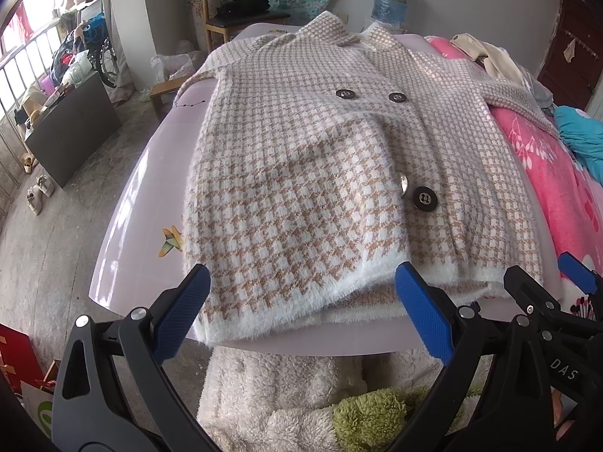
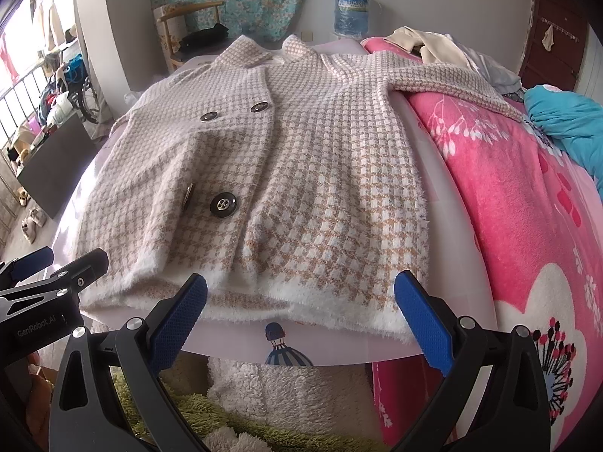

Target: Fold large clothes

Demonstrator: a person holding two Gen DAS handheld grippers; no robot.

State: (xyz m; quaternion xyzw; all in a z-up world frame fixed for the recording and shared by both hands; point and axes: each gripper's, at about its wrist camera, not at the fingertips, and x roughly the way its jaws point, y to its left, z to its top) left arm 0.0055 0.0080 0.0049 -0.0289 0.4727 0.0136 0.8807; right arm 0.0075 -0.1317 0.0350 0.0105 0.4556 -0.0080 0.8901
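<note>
Bed with pink flowered blanket fills the right of both views. A pale lilac board lies along its near-left side, its edge over the floor.

Coat: houndstooth knit, tan and white, spread face up on the board, collar at the far end, white fuzzy hem at the near edge. The hem hangs slightly over the board's near rim. One sleeve trails right onto the blanket; the other slips off the board's far-left side. Front panel bulges in a loose ridge near the lower buttons; upper pair lies flat.

Left gripper: jaws wide apart, nothing between them, poised just short of the hem's left half. Right gripper: likewise spread and empty, just short of the hem's right half. The two sit side by side, each visible at the edge of the other's view.

Judgement: folding not yet begun; the coat is only laid out. Step in hand looks like the approach to the hem.

Next move probably calls for each gripper to bite a hem corner through both layers, since the fuzzy edge shows a second layer beneath. The sleeves likely need folding in first, or the bundle will be lopsided.
</note>
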